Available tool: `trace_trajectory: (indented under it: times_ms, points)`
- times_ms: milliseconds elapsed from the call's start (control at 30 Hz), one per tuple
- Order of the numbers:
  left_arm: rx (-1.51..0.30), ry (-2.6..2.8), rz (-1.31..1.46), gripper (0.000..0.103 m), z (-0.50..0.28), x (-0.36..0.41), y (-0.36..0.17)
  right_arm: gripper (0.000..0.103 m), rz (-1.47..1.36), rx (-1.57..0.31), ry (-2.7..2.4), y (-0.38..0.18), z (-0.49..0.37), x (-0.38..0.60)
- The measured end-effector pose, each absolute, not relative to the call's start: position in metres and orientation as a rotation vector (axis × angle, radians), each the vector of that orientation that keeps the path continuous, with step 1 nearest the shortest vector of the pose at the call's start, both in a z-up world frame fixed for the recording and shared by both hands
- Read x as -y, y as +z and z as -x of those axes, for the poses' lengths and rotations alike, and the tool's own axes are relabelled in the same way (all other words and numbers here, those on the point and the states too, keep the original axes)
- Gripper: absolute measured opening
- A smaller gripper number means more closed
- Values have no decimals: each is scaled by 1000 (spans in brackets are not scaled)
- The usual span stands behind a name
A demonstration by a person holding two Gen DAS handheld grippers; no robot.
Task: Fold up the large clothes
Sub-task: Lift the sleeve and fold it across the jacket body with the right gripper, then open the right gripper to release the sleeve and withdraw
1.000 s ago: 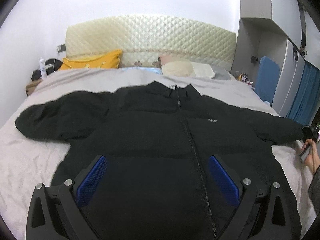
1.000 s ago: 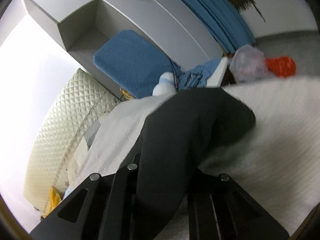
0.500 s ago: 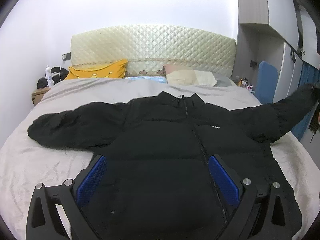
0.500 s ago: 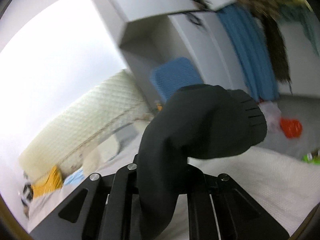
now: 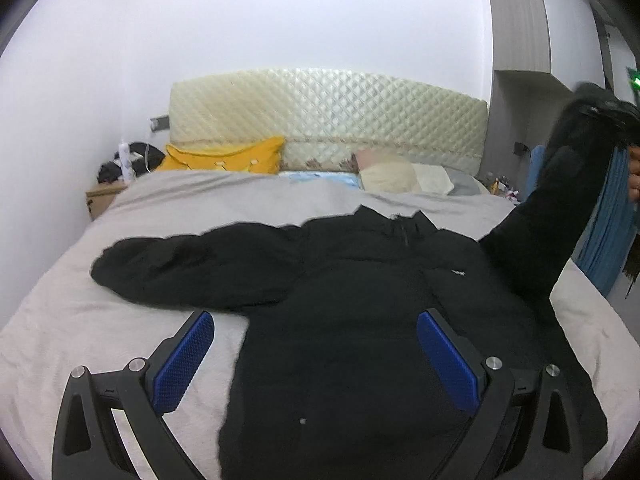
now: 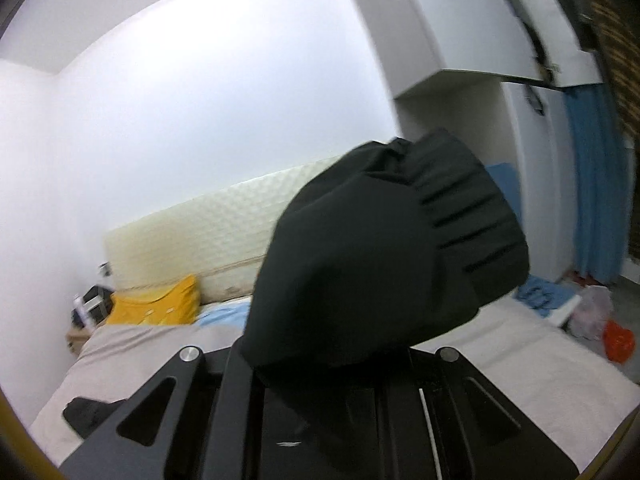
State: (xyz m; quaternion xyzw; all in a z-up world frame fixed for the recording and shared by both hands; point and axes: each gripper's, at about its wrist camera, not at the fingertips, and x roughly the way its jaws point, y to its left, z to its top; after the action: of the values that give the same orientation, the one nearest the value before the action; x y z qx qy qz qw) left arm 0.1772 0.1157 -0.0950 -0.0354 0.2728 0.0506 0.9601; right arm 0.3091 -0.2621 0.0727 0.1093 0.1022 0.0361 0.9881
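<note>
A black puffer jacket [image 5: 360, 320] lies front-up on the grey bed [image 5: 100, 300], its collar toward the headboard. One sleeve [image 5: 192, 268] rests flat at the left. The other sleeve [image 5: 548, 208] is lifted high at the right edge. In the right wrist view that sleeve's ribbed cuff [image 6: 400, 240] fills the middle, with my right gripper [image 6: 320, 364] shut on it and its fingertips hidden by cloth. My left gripper [image 5: 316, 364] hovers open above the jacket's lower half, blue pads [image 5: 448, 364] wide apart and nothing between them.
A quilted cream headboard [image 5: 328, 120], a yellow pillow [image 5: 224, 158] and pale pillows [image 5: 404, 176] stand at the far end. A bedside table [image 5: 104, 198] with clutter is far left. A blue curtain [image 5: 612, 232] and cupboards [image 6: 460, 28] line the right side.
The right gripper has swung the sleeve up off the bed and rolled toward level. The left gripper has drawn back and up, so the jacket looks smaller and shifted right.
</note>
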Motion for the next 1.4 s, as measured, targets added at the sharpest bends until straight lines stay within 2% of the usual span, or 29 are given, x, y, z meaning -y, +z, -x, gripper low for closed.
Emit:
trace_trajectory:
  times_ms: [233, 500, 800, 1000, 1067, 1100, 1233, 1400]
  points:
    - [-521, 109, 97, 103, -164, -140, -89, 13, -155, -260, 244, 36, -329, 150]
    - [-540, 106, 158, 103, -169, -164, -102, 13, -91, -420, 416, -75, -359, 42]
    - [-592, 96, 212, 102, -187, -177, -127, 13, 20, -636, 457, -218, -382, -18]
    - [-609, 97, 212, 102, -190, -176, -131, 13, 21, -663, 450, -224, -387, -17]
    - [-602, 97, 205, 102, -188, -174, -130, 18, 35, -670, 447, -217, -376, -23]
    - [-596, 97, 200, 103, -188, -173, -128, 24, 48, -673, 453, -215, -366, -26]
    - [-586, 96, 186, 103, -185, -167, -125, 59, 48, -675, 484, -199, -342, -26]
    - [-578, 92, 188, 103, -180, -160, -118, 60, 41, -636, 485, -179, -318, 0]
